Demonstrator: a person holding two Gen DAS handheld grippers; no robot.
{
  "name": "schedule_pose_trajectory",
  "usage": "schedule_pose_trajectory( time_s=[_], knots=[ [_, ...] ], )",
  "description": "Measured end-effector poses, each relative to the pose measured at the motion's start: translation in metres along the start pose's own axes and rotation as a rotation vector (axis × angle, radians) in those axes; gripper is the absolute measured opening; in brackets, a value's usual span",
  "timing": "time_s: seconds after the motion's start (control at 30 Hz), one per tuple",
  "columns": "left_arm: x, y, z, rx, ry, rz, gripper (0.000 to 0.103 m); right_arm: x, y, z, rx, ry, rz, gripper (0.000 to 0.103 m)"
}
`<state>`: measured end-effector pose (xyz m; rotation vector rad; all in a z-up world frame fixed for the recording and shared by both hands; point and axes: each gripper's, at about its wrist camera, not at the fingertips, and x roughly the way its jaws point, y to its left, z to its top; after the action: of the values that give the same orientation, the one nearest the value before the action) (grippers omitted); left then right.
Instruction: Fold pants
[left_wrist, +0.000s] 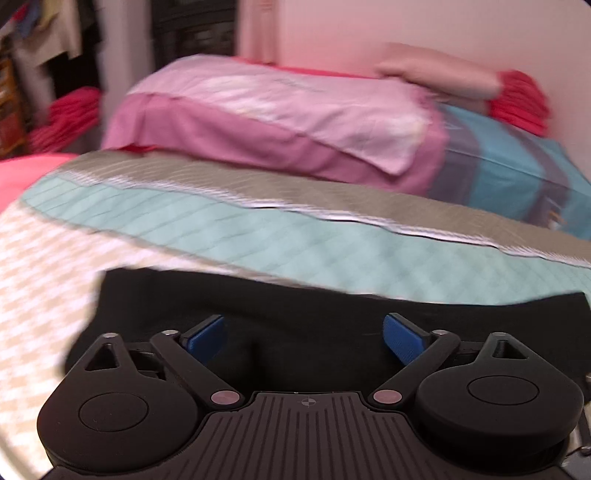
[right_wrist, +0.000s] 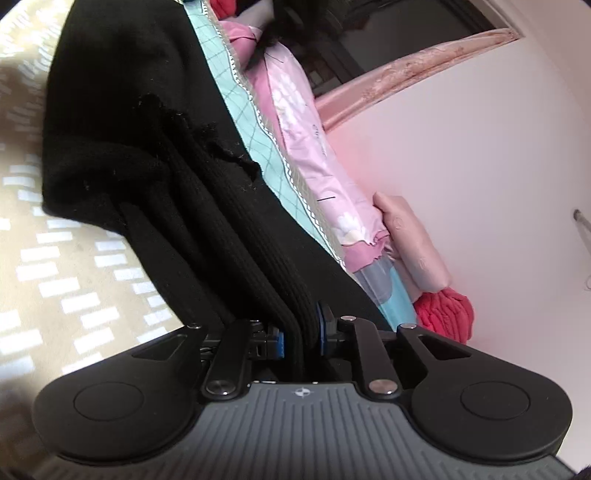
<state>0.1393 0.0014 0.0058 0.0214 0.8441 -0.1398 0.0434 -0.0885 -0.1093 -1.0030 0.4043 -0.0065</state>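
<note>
While right tongs (right_wrist: 301, 334) pinch black pants (right_wrist: 155, 147), left tongs (left_wrist: 304, 338) gape empty above them.

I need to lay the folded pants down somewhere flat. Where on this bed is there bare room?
Free: the beige-and-white patterned stretch of quilt left of the black pants, and the teal band between the pants and the pillows. Crowded: the far end, filled by the pink pillow, the blue striped pillow and the red cloth by the wall.
</note>
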Motion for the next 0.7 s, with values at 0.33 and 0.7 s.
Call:
schedule_pose_trajectory(
  time_s=[0.33,0.7],
  knots=[
    [0.046,-0.023,-0.027,0.057,0.114,-0.02,0.103,-0.013,-0.039,-0.043,0.046,0.03,-0.071,0.061],
    [0.047,-0.027,-0.027,0.101,0.099,-0.007,0.103,0.013,-0.077,-0.066,0.203,0.164,-0.099,0.062]
  ],
)
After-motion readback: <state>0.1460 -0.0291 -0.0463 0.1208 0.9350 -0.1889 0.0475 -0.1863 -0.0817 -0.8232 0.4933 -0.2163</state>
